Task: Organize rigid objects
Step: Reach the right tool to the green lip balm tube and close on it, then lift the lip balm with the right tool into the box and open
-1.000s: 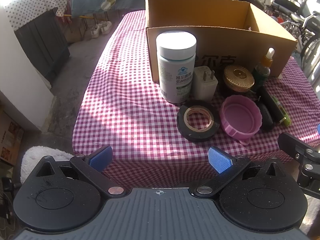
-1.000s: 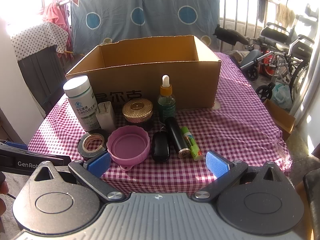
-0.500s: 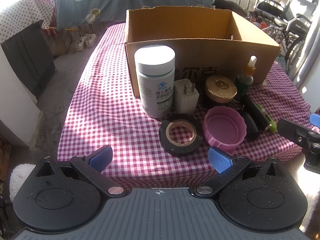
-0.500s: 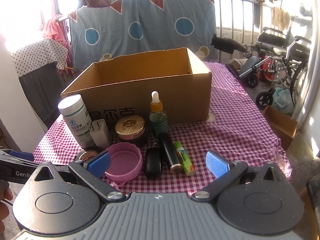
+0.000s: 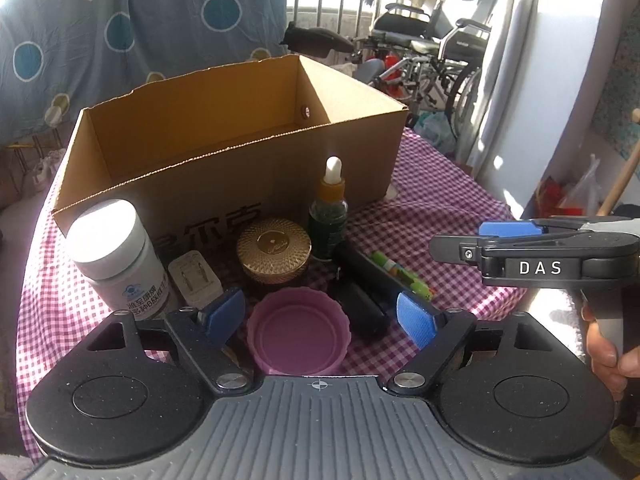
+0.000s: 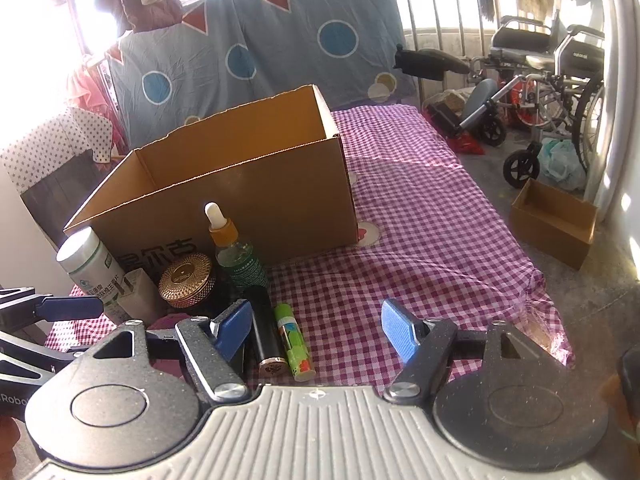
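Observation:
An open cardboard box (image 5: 240, 152) stands on the checked tablecloth (image 6: 420, 240). In front of it are a white bottle (image 5: 116, 256), a white plug (image 5: 194, 280), a gold-lidded jar (image 5: 274, 248), a dropper bottle (image 5: 329, 216), a black tube (image 5: 368, 272) and a green lip balm (image 5: 400, 274). A pink lid (image 5: 298, 330) lies just ahead of my left gripper (image 5: 320, 317), whose jaws are closing, with the pads clear of it. My right gripper (image 6: 316, 331) is also closing. The black tube (image 6: 266, 328) and lip balm (image 6: 294, 340) lie by its left finger, untouched.
The right gripper (image 5: 480, 236) shows side-on at the right, held by a person's hand (image 5: 604, 356). A small black case (image 5: 362, 308) lies beside the pink lid. Wheelchairs (image 6: 552, 80) and a small cardboard box (image 6: 552, 224) stand on the floor to the right.
Both grippers' jaws have narrowed. The left view swung right, from the tape roll and bottle to the pink lid. The right gripper came closer and lower, over the black tube and lip balm.

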Demonstrator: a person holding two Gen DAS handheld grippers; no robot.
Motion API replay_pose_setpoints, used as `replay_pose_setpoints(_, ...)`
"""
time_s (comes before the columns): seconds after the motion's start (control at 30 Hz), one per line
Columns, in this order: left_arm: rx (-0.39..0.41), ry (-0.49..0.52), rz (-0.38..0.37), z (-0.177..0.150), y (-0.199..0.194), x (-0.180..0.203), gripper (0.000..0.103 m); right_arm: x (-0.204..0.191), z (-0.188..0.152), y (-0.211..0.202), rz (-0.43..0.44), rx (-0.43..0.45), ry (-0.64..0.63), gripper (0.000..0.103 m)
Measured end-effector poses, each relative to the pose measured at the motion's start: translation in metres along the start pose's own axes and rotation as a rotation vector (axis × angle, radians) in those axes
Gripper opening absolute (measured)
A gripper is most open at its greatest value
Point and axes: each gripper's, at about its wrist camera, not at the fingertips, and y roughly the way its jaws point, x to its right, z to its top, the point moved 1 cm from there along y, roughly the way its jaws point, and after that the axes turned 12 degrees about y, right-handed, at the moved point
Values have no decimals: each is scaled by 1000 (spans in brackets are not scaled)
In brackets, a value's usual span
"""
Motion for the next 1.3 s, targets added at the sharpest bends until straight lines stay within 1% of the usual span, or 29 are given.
replay_pose_setpoints(0.03,-11,17,-19,3,7,3,75,-1,1,5,4,-15,-15,67)
replay_pose_setpoints(0.1,-18,33,-47,6,14,9,71,-3,2,14,15,-47,-42,63)
replay_pose_setpoints(0.17,-33,46,-76,6,21,13,63,-4,3,23,25,-74,-70,60)
replay_pose_setpoints(0.23,-46,53,-100,7,27,16,58,-7,4,31,26,-99,-97,54)
replay_pose_setpoints(0.3,-52,57,-115,7,30,18,56,-8,6,40,37,-127,-112,51)
replay_pose_setpoints(0.33,-54,61,-121,7,31,19,53,-8,7,43,41,-143,-118,50)
replay_pose_setpoints(0.37,-57,64,-127,6,31,19,49,-9,7,46,45,-154,-123,45)
replay_pose_setpoints(0.43,-65,68,-136,6,33,21,47,-8,9,53,55,-181,-132,41)
replay_pose_setpoints(0.47,-68,71,-141,6,35,21,45,-8,10,56,58,-191,-134,39)
replay_pose_setpoints(0.5,-70,76,-144,5,35,23,44,-8,12,58,60,-205,-136,34)
replay_pose_setpoints(0.6,-70,90,-153,6,36,28,41,-7,14,67,80,-247,-135,28)
replay_pose_setpoints(0.63,-69,94,-157,7,36,29,41,-7,14,69,80,-255,-137,27)
replay_pose_setpoints(0.7,-66,101,-159,9,39,33,41,-7,12,70,67,-252,-155,19)
replay_pose_setpoints(0.73,-65,104,-162,10,40,35,41,-6,12,68,61,-253,-155,17)
replay_pose_setpoints(0.8,-65,109,-172,13,42,38,41,2,13,65,49,-252,-117,16)
replay_pose_setpoints(0.9,-66,116,-197,17,46,44,41,23,15,56,42,-252,-23,16)
replay_pose_setpoints(1.07,-78,139,-276,25,54,57,42,57,14,40,64,-257,161,16)
replay_pose_setpoints(1.13,-87,165,-308,30,59,66,42,64,13,37,78,-256,205,16)
replay_pose_setpoints(1.3,-115,202,-320,38,77,83,43,71,13,34,112,-254,262,16)
